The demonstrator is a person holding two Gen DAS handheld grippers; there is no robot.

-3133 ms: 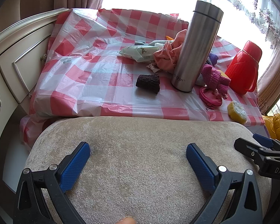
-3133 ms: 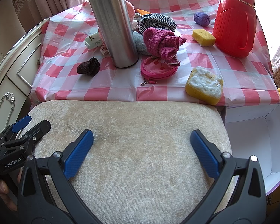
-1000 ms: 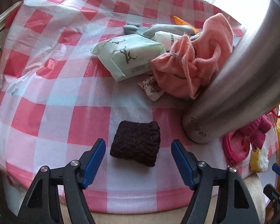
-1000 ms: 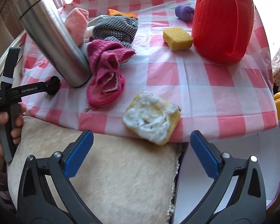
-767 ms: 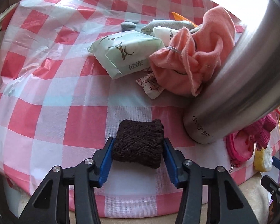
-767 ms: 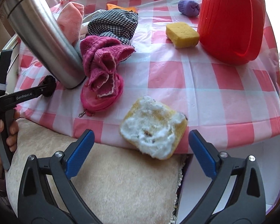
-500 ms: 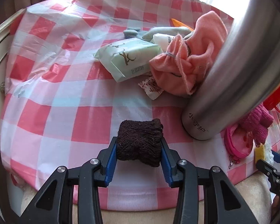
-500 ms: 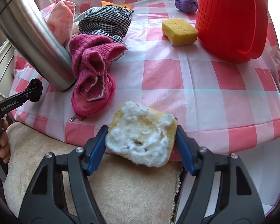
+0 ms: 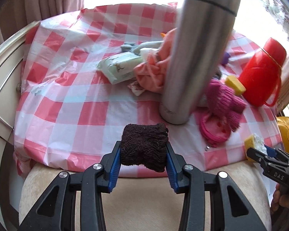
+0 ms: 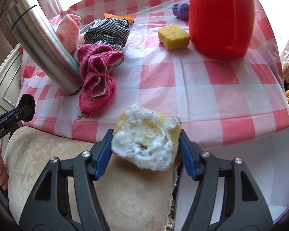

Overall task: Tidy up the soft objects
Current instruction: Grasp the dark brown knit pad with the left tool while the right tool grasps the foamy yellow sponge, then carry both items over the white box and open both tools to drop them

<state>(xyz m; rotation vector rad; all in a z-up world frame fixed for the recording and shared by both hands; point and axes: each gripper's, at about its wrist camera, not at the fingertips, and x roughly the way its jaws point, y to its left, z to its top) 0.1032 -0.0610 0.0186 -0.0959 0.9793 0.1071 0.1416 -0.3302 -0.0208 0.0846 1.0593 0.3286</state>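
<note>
My left gripper is shut on a dark brown knitted roll, held clear of the checked tablecloth near its front edge. In the right wrist view that roll shows at the far left. The jaws of my right gripper are closing, and their blue pads press both sides of a yellow sponge with a white fuzzy face, just past the table's front edge. The left wrist view shows that sponge at the far right.
A steel flask stands mid-table, with a magenta knit on a pink pouch beside it. Farther back are a checked cloth, a peach cloth, a tissue pack, a second sponge and a red jug. A beige cushion and a white box lie below.
Both grippers went from wide open to closed on their objects. The left one then lifted the brown roll and drew back toward the cushion. The right one stayed at the table's edge.
</note>
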